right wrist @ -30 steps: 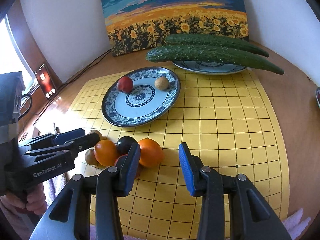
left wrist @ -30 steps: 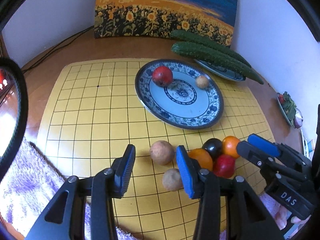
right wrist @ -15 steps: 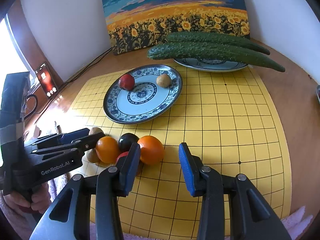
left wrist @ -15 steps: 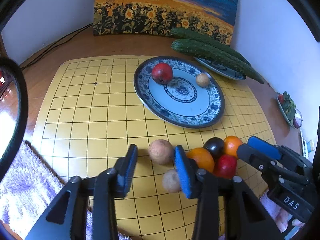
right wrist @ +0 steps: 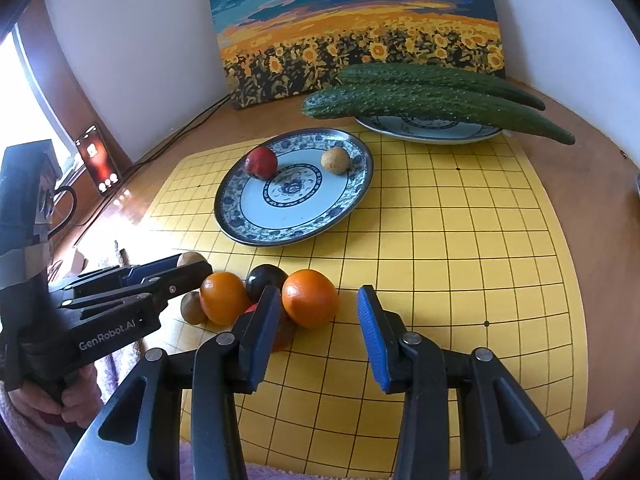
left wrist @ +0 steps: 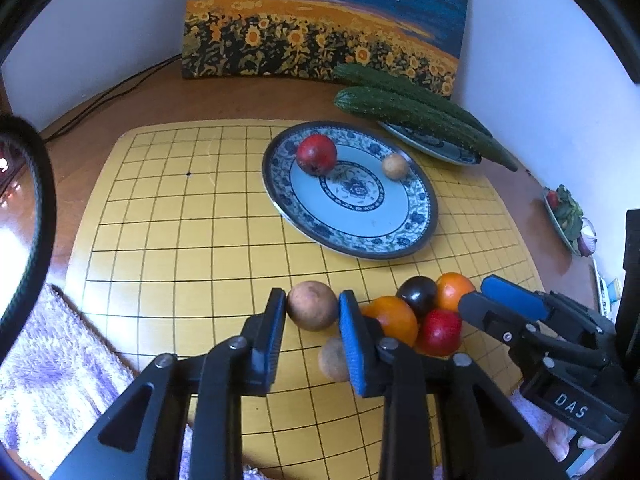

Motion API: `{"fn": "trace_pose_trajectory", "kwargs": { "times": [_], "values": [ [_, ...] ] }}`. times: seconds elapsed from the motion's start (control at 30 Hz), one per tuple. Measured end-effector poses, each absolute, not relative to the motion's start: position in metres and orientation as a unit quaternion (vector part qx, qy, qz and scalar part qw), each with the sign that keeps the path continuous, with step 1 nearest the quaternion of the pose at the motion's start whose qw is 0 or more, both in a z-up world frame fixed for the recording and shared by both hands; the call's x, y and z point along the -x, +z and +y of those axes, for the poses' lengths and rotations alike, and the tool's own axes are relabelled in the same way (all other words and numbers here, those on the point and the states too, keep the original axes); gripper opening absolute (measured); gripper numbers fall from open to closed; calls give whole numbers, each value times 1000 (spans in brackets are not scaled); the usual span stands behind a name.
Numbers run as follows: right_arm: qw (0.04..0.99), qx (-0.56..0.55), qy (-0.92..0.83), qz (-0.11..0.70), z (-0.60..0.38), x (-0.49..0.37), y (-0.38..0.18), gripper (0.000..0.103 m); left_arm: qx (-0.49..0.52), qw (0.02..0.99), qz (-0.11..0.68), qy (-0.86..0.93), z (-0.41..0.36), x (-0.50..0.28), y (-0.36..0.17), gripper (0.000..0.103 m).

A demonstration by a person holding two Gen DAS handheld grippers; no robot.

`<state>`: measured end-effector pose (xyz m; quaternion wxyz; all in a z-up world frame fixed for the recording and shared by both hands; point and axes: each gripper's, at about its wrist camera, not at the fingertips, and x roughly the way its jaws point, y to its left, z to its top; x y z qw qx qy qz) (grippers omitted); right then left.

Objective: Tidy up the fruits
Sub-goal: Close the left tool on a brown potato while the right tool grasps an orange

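Bright daylight is flooding in from the left of both views, blowing out the window area at the right wrist view's left edge and glaring off the polished brown wooden tabletop (left wrist: 16,216) in the left wrist view. The yellow gridded board (right wrist: 440,240) is showing evenly lit, with soft shadows falling under the blue-and-white patterned plate (right wrist: 360,188). Fisheye distortion is bending the grid lines and curving the sunflower painting (left wrist: 320,20), while black vignetting is cutting the corners. The fluffy lavender towel (left wrist: 52,380) is looking slightly washed out.
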<state>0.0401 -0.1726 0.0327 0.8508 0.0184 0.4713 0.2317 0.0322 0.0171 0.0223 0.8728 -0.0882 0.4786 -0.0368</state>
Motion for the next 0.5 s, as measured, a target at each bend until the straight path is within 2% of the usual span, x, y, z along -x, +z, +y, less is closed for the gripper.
{"fn": "trace_pose_trajectory", "kwargs": {
  "times": [0.37, 0.5],
  "values": [
    [839, -47, 238, 486, -178, -50, 28, 41, 96, 875, 474, -28, 22, -30, 22, 28],
    [835, -48, 245, 490, -177, -53, 26, 35, 97, 875, 473, -28, 22, -29, 23, 28]
  ]
}}
